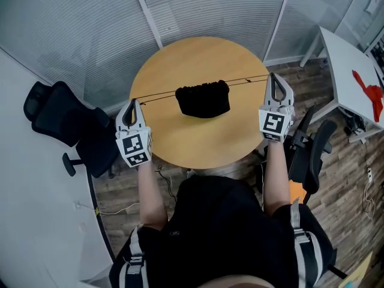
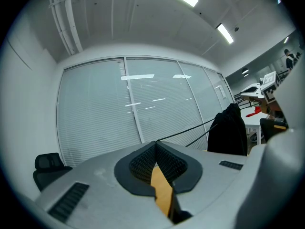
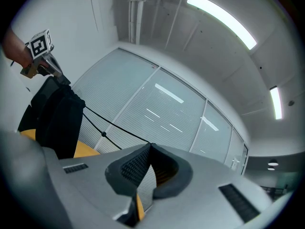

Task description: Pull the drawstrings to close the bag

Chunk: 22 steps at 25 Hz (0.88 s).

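A black drawstring bag [image 1: 204, 99] sits in the middle of the round wooden table [image 1: 180, 143], its mouth gathered into ruffles. One thin black drawstring [image 1: 159, 95] runs taut from it to the left, and my left gripper [image 1: 133, 103] is shut on its end at the table's left edge. The other drawstring [image 1: 249, 81] runs to the right, pinched in my shut right gripper [image 1: 274, 75]. In the left gripper view the cords [image 2: 190, 129] lead from the closed left gripper [image 2: 156, 142] to the bag [image 2: 228, 128]. The right gripper view shows a knotted cord [image 3: 114, 126] from the right gripper [image 3: 151, 145] to the bag [image 3: 52, 118].
A black office chair [image 1: 60, 122] stands left of the table, another chair [image 1: 312, 149] at its right. A white desk [image 1: 345, 65] with a red object [image 1: 369, 92] is at the far right. Glass walls with blinds [image 1: 210, 8] stand behind the table.
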### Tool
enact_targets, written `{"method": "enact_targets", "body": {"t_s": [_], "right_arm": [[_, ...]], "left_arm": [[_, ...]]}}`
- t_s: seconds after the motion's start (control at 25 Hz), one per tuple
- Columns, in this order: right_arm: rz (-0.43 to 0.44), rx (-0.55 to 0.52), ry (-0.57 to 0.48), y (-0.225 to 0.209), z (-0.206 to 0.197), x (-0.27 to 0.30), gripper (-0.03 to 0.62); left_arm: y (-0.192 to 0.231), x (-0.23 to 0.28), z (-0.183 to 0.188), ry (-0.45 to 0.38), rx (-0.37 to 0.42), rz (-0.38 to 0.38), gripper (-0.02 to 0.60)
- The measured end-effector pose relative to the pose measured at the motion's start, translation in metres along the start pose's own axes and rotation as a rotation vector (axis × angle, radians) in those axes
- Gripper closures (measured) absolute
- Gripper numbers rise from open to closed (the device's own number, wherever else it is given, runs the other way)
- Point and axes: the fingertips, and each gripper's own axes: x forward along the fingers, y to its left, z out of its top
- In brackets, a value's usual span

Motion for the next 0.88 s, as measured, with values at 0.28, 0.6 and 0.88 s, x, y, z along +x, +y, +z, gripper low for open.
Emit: {"method": "enact_targets", "body": {"t_s": [0.28, 0.6, 0.88], "right_arm": [[-0.010, 0.054, 0.024, 0.006, -0.001, 0.008, 0.537], [-0.030, 0.085, 0.079, 0.018, -0.010, 0.017, 0.537], [-0.067, 0.092, 0.118, 0.027, -0.011, 0.026, 0.537]], "left_arm": [[0.022, 0.010, -0.008, 0.013, -0.032, 0.016, 0.568], [0.045, 0.027, -0.018, 0.021, -0.054, 0.012, 0.568], [0.068, 0.040, -0.028, 0.032, -0.065, 0.012, 0.566]]}}
